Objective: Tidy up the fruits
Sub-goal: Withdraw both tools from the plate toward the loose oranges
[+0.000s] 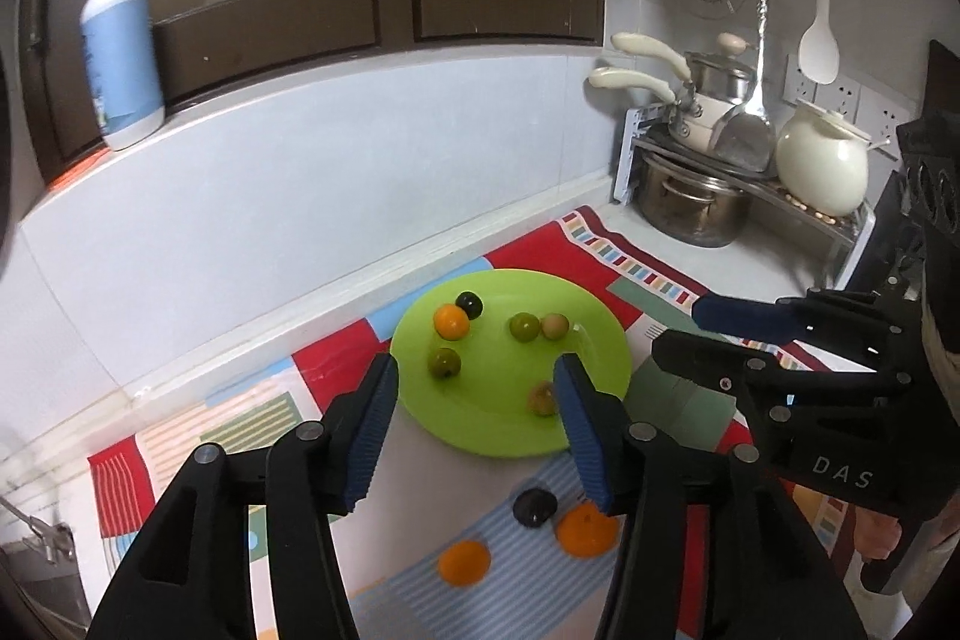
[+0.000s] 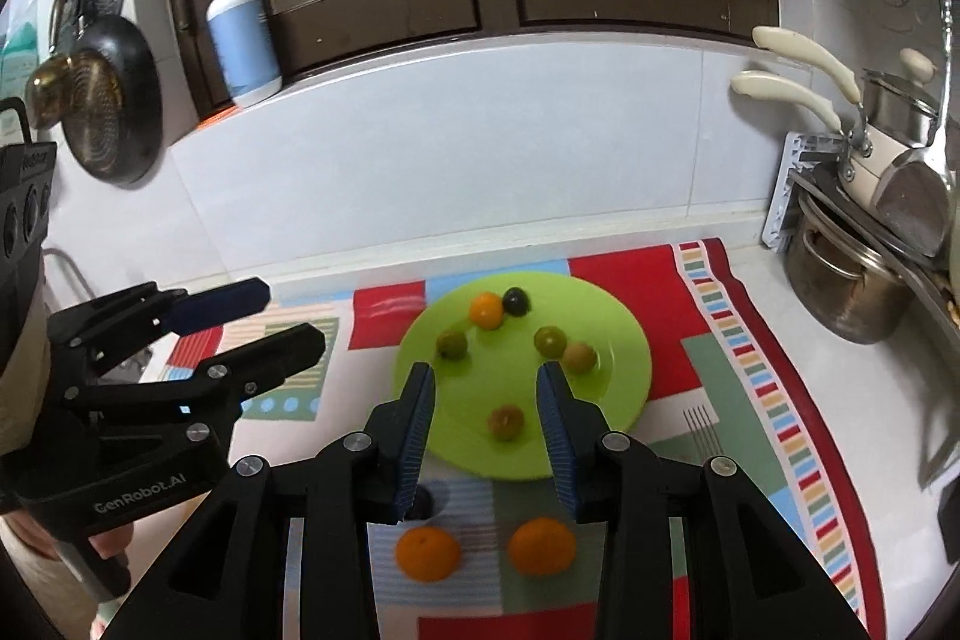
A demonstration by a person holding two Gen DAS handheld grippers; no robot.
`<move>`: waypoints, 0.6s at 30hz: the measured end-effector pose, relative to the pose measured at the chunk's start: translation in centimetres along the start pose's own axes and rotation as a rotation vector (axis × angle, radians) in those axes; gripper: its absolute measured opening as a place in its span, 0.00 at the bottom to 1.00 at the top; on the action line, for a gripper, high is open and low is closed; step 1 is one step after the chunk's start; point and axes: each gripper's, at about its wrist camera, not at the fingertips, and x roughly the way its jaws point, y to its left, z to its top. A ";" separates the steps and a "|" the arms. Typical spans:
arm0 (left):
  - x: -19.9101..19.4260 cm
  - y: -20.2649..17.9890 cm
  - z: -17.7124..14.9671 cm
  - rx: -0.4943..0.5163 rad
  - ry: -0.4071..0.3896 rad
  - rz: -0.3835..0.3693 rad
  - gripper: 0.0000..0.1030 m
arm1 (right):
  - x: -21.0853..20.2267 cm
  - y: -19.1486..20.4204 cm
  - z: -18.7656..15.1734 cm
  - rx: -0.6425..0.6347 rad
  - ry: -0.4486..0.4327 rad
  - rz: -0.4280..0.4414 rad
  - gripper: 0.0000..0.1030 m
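Closest in, both grippers hang above the counter w/ nothing in them. The left gripper (image 1: 474,400) has its blue pads spread wide. The right gripper (image 2: 485,412) is spread wide too. They sit side by side, apart from each other.

Under them, on the colorful mat (image 2: 750,340), lie 3 loose fruits, not on any plate. There are 2 oranges: one orange (image 2: 427,553) on the left & a second orange (image 2: 541,545) just beside it on the right. A dark plum (image 1: 534,507) lies near them, a bit closer to the plate. In the right wrist view the plum is mostly hidden behind the left pad of the right gripper.

Next comes the green plate (image 2: 624,340), sitting on the mat. It holds 6 small fruits, all apart or nearly so. A brownish fruit (image 2: 505,422) lies at the near side, right between the right gripper's pads in its view. A green fruit (image 2: 452,344) is left of middle. Another green fruit (image 2: 549,340) touches a tan fruit (image 2: 579,357). At the far side a small orange fruit (image 2: 486,310) touches a dark fruit (image 2: 516,301).

Far back, a pump bottle (image 2: 243,34) stands on the ledge. On the right is a rack w/ pots (image 1: 696,202).
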 end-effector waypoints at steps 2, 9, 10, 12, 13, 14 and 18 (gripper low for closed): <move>-0.7 0.4 -0.6 -0.005 -0.004 -0.002 0.54 | -0.3 0.5 -0.4 -0.002 0.003 0.003 0.36; -2.4 0.6 -2.8 0.023 -0.003 0.003 0.58 | -1.1 2.3 -2.1 -0.007 0.013 0.006 0.42; -2.6 0.6 -3.3 0.030 -0.001 0.006 0.59 | -1.2 2.5 -2.4 -0.007 0.017 0.010 0.42; -2.9 0.7 -3.8 0.033 0.003 0.007 0.60 | -1.1 2.8 -2.8 -0.009 0.022 0.004 0.47; -3.1 0.8 -4.2 0.035 0.006 0.006 0.60 | -1.1 3.0 -3.1 -0.011 0.024 0.003 0.49; -3.2 0.9 -4.5 0.036 0.009 0.005 0.61 | -1.1 3.2 -3.3 -0.014 0.027 0.003 0.50; -2.9 1.0 -5.8 0.038 0.038 0.006 0.63 | -0.9 3.8 -4.4 -0.017 0.049 0.008 0.50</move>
